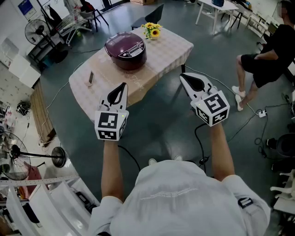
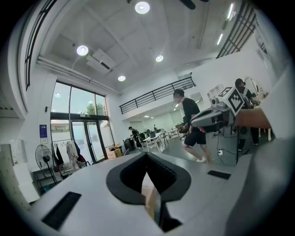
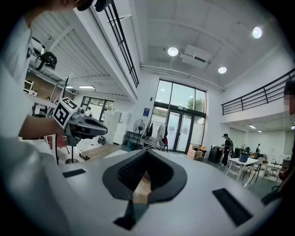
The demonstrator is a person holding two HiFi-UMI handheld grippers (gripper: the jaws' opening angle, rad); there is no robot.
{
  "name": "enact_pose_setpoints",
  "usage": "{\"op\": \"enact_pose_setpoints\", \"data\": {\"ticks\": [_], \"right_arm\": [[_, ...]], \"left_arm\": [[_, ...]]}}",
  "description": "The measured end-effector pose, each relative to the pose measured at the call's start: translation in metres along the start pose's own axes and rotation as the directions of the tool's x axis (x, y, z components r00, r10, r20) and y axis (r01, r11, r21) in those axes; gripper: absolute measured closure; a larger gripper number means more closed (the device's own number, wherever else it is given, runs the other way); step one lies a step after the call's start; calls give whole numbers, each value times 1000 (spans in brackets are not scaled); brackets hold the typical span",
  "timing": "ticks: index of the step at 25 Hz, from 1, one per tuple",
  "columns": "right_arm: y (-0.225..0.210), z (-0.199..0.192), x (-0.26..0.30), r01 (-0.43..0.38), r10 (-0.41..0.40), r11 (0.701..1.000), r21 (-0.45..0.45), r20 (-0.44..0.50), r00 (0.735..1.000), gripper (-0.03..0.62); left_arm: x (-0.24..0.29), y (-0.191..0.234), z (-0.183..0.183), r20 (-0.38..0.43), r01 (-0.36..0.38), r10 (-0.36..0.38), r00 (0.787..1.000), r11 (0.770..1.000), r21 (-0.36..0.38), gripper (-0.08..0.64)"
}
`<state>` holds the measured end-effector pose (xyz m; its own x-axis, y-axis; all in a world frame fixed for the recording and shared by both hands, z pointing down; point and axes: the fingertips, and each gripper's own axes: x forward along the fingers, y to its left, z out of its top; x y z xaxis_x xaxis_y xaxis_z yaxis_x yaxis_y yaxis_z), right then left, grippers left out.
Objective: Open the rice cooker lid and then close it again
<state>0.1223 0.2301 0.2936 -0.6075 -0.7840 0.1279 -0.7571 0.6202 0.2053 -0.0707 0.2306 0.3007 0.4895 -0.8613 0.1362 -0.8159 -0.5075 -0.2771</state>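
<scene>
Rice cooker (image 1: 125, 50) on table (image 1: 171, 47), sunflowers (image 1: 152, 30) near it, left claw (image 1: 123, 85) and right claw (image 1: 182, 76) closed tight, empty, short of table

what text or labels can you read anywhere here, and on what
No words or numbers are readable.
Rice cooker lid panel: print too small to read.
Blue sign by the glass doors: blurred.
Blue poster: too small.
Left gripper and right gripper cubes: marker patterns only, no letters.

Head view steeply down on table (image 1: 171, 51); gripper views near-level, roomward
</scene>
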Motion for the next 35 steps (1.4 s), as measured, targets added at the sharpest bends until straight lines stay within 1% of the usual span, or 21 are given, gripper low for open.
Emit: {"op": "enact_pose_setpoints", "data": {"ticks": [4,8,10,17,21,26,28,29,30,31,35], "right_arm": [[-6,-4,1,3,-3,1000,14,0,1000,568],[-8,-6,-2,0,-2,996,87,22,1000,568],[-10,-7,-2,-5,2,994,109,26,1000,568],[-7,-12,0,-51,50,995,85,13,999,568],[-9,-10,1,-51,50,997,63,19,999,565],[-14,-7,-2,-51,49,996,80,22,999,563],[-14,-7,-4,-59,57,994,89,25,998,559],[-14,-8,-5,-66,64,993,93,22,998,526],[-13,-10,-6,-71,70,993,95,17,997,453],[-13,-12,-7,-75,74,993,92,10,997,429],[-12,-20,-16,-78,78,994,78,-5,997,426]], "left_arm": [[3,1,6,20,-15,14,1000,999,29,546],[2,-2,4,25,-11,10,1000,999,43,546],[4,-5,3,21,0,-1,1000,999,52,546],[9,-13,-1,-6,42,-42,999,999,16,546],[10,-10,2,5,17,-17,1000,1000,17,545],[8,-6,6,10,-6,6,1000,1000,21,541],[6,-7,9,28,-7,7,1000,1000,21,530],[5,-8,12,43,-9,8,999,1000,19,505],[4,-10,14,56,-11,10,998,1000,14,449],[4,-12,15,63,-12,11,998,1000,7,421],[2,-20,11,41,-26,26,999,999,-20,420]]}}
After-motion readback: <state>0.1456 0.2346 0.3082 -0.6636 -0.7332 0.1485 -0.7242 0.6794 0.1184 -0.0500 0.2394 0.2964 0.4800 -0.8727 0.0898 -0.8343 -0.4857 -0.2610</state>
